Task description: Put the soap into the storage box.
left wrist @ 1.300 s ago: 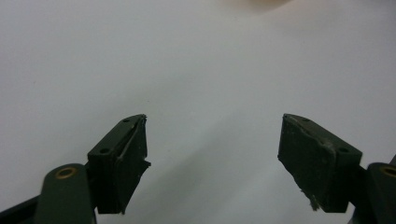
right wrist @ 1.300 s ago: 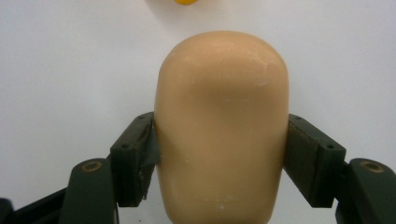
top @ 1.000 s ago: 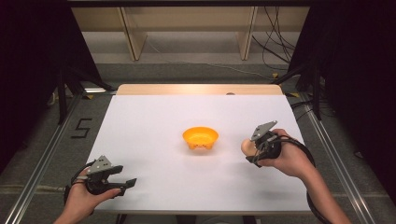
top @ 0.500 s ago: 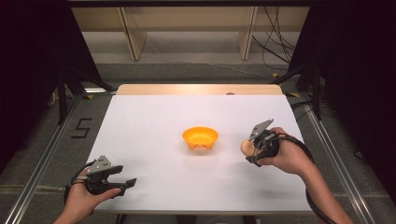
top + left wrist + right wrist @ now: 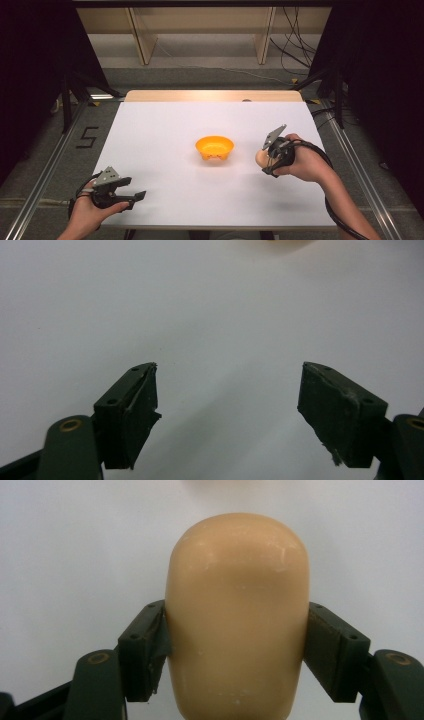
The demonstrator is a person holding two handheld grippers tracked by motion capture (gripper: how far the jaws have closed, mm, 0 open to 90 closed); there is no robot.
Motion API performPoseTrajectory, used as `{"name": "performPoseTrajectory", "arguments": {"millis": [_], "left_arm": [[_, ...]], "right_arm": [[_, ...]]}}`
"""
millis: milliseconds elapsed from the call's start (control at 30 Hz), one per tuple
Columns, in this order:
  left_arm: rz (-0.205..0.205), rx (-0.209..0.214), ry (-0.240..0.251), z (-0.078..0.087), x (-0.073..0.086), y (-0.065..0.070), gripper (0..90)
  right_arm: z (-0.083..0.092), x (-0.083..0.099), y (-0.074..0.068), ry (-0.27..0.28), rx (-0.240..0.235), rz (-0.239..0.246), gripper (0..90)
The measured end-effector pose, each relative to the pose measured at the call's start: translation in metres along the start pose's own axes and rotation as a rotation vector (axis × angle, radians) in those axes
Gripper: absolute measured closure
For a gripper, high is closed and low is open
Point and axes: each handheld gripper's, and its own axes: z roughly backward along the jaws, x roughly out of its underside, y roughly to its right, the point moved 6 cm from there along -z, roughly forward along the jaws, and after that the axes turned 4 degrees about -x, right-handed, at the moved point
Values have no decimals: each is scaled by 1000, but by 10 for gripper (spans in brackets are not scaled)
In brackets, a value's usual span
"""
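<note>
A: Gripping a tan, egg-shaped object (image 5: 237,615), the right gripper (image 5: 237,645) has both black pads pressed flat against its sides. Rounded end points away from the camera.

B: Confirmed from the high view. Right gripper (image 5: 267,159) sits over the right half of the white table (image 5: 165,130), the tan object (image 5: 261,158) poking out on the side toward the orange bowl (image 5: 214,147). Object and bowl near each other, not touching.

A: Bowl position?

B: About table centre, upright, open side up. Cannot tell what, if anything, is inside.

A: Left gripper (image 5: 227,400): jaws spread wide, only bare white table between them.

B: High view agrees. Left gripper (image 5: 131,196) at the near left corner of the table, held in the left hand (image 5: 90,212), pointing toward the right. Well apart from bowl and object.

A: Right hand (image 5: 305,162) wraps the right gripper's body; cable trails back along the forearm.
</note>
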Motion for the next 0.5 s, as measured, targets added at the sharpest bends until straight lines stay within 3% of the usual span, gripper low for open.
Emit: {"name": "performPoseTrajectory", "arguments": {"millis": [67,100,267,300,367,400,467,500], "left_arm": [[4,0,0,0,0,0,235],[3,0,0,0,0,0,234],[6,0,1,0,0,0,235],[7,0,2,0,0,0,235],[8,0,2,0,0,0,235],[8,0,2,0,0,0,235],[7,0,2,0,0,0,235],[8,0,3,0,0,0,235]], "right_arm": [[0,-2,1,-13,-6,25,333],[0,-2,0,-19,-3,9,333],[-1,-6,2,-36,-2,37,333],[-1,-7,3,-32,-9,63,333],[-1,-8,2,-41,-9,37,333],[-1,-9,2,-43,-16,58,333],[-2,-9,1,-47,-20,48,333],[-2,-10,2,-49,-21,72,333]]}}
